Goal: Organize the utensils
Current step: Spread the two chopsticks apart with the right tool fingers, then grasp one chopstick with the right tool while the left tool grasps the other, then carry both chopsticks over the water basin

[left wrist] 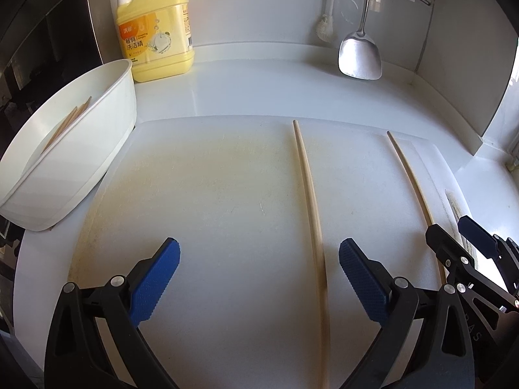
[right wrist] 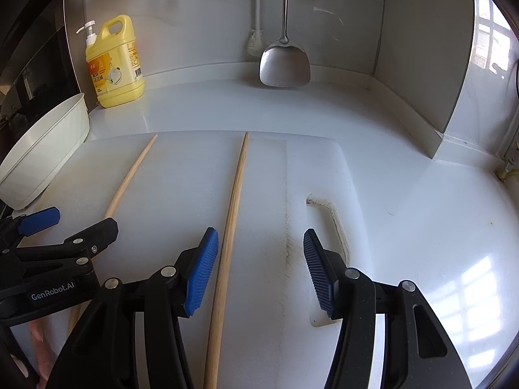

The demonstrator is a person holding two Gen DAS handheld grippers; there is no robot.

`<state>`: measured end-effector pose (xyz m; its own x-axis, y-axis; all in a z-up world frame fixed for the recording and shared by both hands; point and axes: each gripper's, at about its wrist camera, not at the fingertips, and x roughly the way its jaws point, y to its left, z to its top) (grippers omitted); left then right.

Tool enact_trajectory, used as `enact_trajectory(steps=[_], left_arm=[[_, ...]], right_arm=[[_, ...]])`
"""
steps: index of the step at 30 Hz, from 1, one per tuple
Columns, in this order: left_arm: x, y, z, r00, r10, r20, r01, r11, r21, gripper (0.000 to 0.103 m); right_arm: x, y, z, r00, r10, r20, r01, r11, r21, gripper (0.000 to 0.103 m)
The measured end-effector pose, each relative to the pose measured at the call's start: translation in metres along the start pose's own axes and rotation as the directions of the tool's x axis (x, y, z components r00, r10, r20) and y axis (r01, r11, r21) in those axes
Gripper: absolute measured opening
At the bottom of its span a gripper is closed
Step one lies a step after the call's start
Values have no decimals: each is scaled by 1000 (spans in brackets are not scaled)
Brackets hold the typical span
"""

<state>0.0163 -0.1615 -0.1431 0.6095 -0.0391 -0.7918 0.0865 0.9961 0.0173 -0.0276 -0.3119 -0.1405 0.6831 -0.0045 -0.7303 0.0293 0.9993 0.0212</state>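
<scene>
**Two chopsticks, one between each pair of jaws**

We have two loose chopsticks lying on the white cutting board (left wrist: 227, 194), well apart from each other and both running lengthwise away from us, roughly in line with the way our grippers point.

The left chopstick (left wrist: 309, 194) lies between the spread jaws of our left gripper (left wrist: 259, 278), nearer its right finger and touching neither pad. The right chopstick (right wrist: 232, 220) lies between the jaws of our right gripper (right wrist: 261, 269), which stand apart with nothing pinched; it runs just beside the left pad (right wrist: 202, 269), and we cannot tell whether it brushes it.

Each hand is therefore nearest its own stick, and each stick's long axis crosses the closing line of the jaws, so we judge that a straight squeeze would catch it across its width.

The white tub (left wrist: 81, 149), already holding some chopsticks (left wrist: 69, 123), sits off to the left of the board, closer to our left gripper, beside the yellow soap bottle (left wrist: 155, 32).
</scene>
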Motion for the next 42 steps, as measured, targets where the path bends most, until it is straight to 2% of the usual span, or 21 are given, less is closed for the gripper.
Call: enact_trajectory(steps=[4, 7, 9, 10, 12, 13, 15, 16, 19, 25, 28, 32, 37, 42], left_arm=[[-1, -4, 1, 1000, -12, 10, 12, 1000, 16, 90], [-4, -7, 0, 999, -17, 27, 16, 999, 27, 78], [-7, -10, -1, 999, -24, 33, 23, 999, 37, 58], [-8, -11, 0, 999, -27, 33, 26, 999, 42, 53], [-9, -13, 1, 999, -37, 31, 35, 998, 51, 35], [-9, -14, 2, 999, -40, 30, 38, 998, 56, 29], [-10, -18, 2, 999, -49, 23, 47, 997, 68, 8], [-11, -20, 2, 999, -44, 20, 43, 996, 79, 7], [-12, -20, 0, 999, -46, 8, 46, 995, 92, 7], [-22, -9, 1, 994, -91, -59, 94, 994, 59, 7], [-40, -2, 3, 991, -109, -72, 112, 993, 31, 7], [-77, 11, 12, 993, -100, -63, 101, 995, 12, 7], [-116, 46, 29, 996, -79, -29, 78, 996, -34, 7], [-136, 105, 53, 998, -52, 20, 54, 993, -104, 7]], right_arm=[[2, 5, 3, 1000, 7, 4, -7, 1000, -25, 52], [2, 5, 3, 1000, 9, 5, -9, 1000, -18, 50], [1, 8, 2, 1000, 10, 7, -9, 1000, -30, 44], [0, 10, 2, 1000, 20, 6, -20, 999, -37, 35], [-1, 15, 2, 1000, 16, 3, -16, 999, -50, 27], [-1, 18, 3, 1000, 17, 2, -17, 998, -56, 21], [-2, 22, 2, 1000, 15, 1, -15, 998, -68, 11], [-3, 23, 1, 1000, 11, 0, -11, 997, -72, 7], [-4, 22, 2, 1000, 18, -10, -18, 998, -61, 6], [-14, 14, 1, 995, 96, -33, -95, 995, 30, 6], [-29, 15, 5, 991, 127, -34, -125, 991, 47, 6], [-55, 19, 18, 985, 170, -19, -169, 984, 63, 6], [-87, 39, 45, 980, 201, 0, -201, 979, 32, 6], [-100, 86, 74, 968, 250, 5, -250, 968, -23, 6]])
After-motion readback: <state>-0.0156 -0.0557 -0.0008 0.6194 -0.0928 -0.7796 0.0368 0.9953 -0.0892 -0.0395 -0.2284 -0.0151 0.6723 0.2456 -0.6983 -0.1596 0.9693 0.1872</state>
